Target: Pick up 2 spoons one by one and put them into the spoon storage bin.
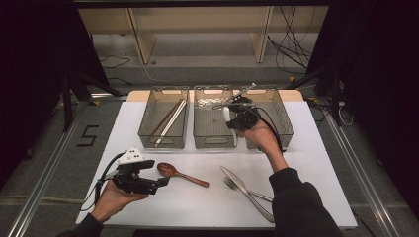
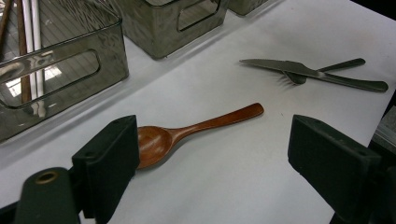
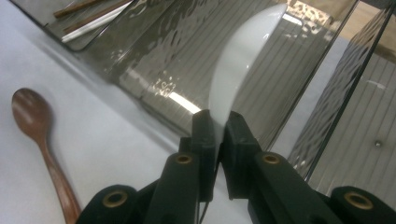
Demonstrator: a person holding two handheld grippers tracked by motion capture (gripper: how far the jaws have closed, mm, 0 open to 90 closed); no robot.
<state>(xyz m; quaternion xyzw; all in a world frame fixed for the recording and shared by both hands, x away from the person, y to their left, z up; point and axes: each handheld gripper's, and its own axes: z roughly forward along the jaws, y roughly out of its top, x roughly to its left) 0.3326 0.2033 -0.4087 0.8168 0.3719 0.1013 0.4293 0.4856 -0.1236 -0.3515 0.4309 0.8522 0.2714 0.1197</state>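
Right gripper [image 3: 217,140] pinches a white spoon [image 3: 243,65], long axis upward, over the middle bin [image 1: 213,140]; left gripper [image 1: 160,181] jaws spread.

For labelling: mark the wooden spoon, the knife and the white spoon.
wooden spoon [image 2: 154,142], left gripper view, on its bowl.
knife [image 2: 280,66], left gripper view, on its blade.
white spoon [image 3: 238,60], right gripper view, on its bowl.

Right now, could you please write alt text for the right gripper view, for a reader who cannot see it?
The right gripper is shut on a white spoon, holding it up in front of the clear ribbed middle bin. At lower left, a brown wooden spoon lies on the white table; at top left, chopsticks rest in another bin.
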